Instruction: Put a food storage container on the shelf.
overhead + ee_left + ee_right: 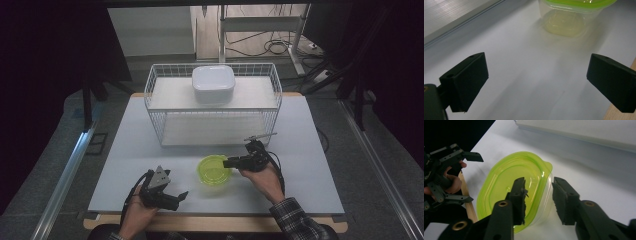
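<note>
Your right gripper [537, 200] straddles the near rim of the green-lidded container [514, 185] at the frame's centre, one jaw over the lid, one outside, not yet pinching, ready to lift. Your left gripper [536, 82] waits open, container [571, 15] at upper right.

Wire basket [155, 107]: white, open top, stands at far half of table, well apart from near edge.
White container [213, 84]: square w/ rounded corners, lid on, sits on white sheet across basket top, near back-centre.
Table [310, 165]: pale top, wood edge strip along near side.
Floor: grey; metal rails [65, 175] run along both sides of table.
Cables [277, 47]: loose loops on floor behind table, by white frame legs.
</note>
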Demonstrator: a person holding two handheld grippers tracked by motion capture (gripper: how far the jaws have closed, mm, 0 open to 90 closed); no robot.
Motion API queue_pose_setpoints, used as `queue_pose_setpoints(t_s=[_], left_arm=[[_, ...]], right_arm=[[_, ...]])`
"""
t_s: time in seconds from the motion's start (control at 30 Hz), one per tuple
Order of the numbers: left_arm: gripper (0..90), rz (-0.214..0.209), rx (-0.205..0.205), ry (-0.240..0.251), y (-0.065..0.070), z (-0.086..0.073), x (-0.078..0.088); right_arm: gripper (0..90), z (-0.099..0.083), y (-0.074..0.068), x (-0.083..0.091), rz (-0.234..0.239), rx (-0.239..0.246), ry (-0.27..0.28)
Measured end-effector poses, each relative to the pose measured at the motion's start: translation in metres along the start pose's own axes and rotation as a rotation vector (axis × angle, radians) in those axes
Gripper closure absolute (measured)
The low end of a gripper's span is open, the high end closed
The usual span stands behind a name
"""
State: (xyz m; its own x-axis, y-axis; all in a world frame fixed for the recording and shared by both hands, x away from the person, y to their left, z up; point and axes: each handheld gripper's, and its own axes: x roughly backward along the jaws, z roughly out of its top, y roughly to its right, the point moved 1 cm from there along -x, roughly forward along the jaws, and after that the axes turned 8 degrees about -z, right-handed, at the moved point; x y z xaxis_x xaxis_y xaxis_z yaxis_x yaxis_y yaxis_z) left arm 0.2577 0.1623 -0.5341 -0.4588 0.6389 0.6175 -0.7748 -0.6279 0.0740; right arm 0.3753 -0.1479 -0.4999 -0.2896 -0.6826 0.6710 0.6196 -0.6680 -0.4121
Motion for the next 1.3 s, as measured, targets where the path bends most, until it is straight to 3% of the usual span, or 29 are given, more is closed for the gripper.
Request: queue_pose_setpoints(t_s=[0.27,0.37,0.53,0.73,1.3], left_arm=[[3.3,0.0,-0.001,0.0,0.0,0.0,0.0],[3.3,0.001,-0.001,0.0,0.0,0.0,0.0],[3.4,0.002,-0.002,0.001,0.0,0.0,0.001],[3.4,0.004,0.0,0.006,0.0,0.0,0.001],[3.3,0.003,0.011,0.018,-0.001,0.001,0.003]], right_arm=[[80.0,0.0,0.006,-0.003,0.068,-0.089,-0.034],[80.6,0.0,0.005,-0.003,0.065,-0.088,-0.033],[81.9,0.001,0.003,0.0,0.109,-0.118,-0.02],[82.2,0.003,0.003,0.004,0.107,-0.127,-0.002],[82.3,0.019,-0.004,0.034,0.137,-0.133,0.089]])
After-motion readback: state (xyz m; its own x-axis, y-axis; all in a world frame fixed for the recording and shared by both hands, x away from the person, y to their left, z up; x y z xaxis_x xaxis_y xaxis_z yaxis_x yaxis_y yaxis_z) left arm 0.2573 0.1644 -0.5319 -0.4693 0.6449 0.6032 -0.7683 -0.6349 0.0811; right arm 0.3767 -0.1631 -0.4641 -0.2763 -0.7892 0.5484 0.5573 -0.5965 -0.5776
